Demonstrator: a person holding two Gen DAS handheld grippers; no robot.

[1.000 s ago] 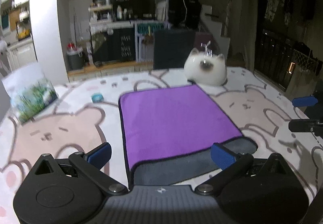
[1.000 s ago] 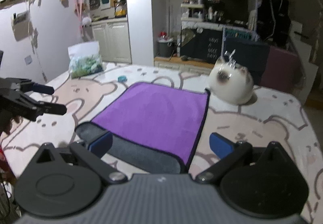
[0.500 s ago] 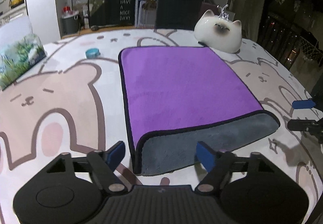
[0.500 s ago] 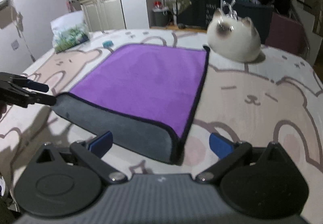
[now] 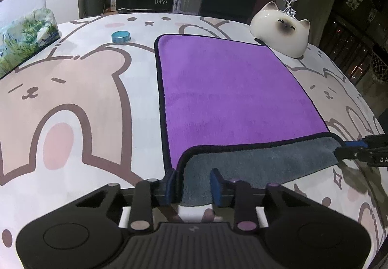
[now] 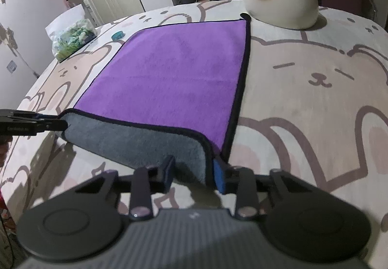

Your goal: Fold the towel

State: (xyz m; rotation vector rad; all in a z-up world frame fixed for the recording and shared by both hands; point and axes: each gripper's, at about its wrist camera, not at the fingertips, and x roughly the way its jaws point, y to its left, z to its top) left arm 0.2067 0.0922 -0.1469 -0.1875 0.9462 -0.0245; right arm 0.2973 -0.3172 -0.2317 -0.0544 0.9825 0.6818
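A purple towel (image 5: 232, 89) with a grey underside and black hem lies flat on the bear-print tablecloth; it also shows in the right wrist view (image 6: 169, 74). Its near edge is turned over, grey side up. My left gripper (image 5: 192, 186) has its blue pads around the near left corner of the grey flap, half closed. My right gripper (image 6: 194, 174) has its pads around the near right corner in the same way. Each gripper also shows at the far corner in the other's view: the right gripper (image 5: 356, 150) and the left gripper (image 6: 46, 123).
A white ceramic cat (image 5: 281, 28) stands just past the towel's far right corner. A small blue ring (image 5: 120, 36) and a plastic bag of greens (image 5: 24, 36) lie at the far left. The table edge curves away on the right.
Both grippers moved down and forward onto the towel's near corners, and their jaws narrowed around the grey flap. The near edge now lifts slightly off the cloth.
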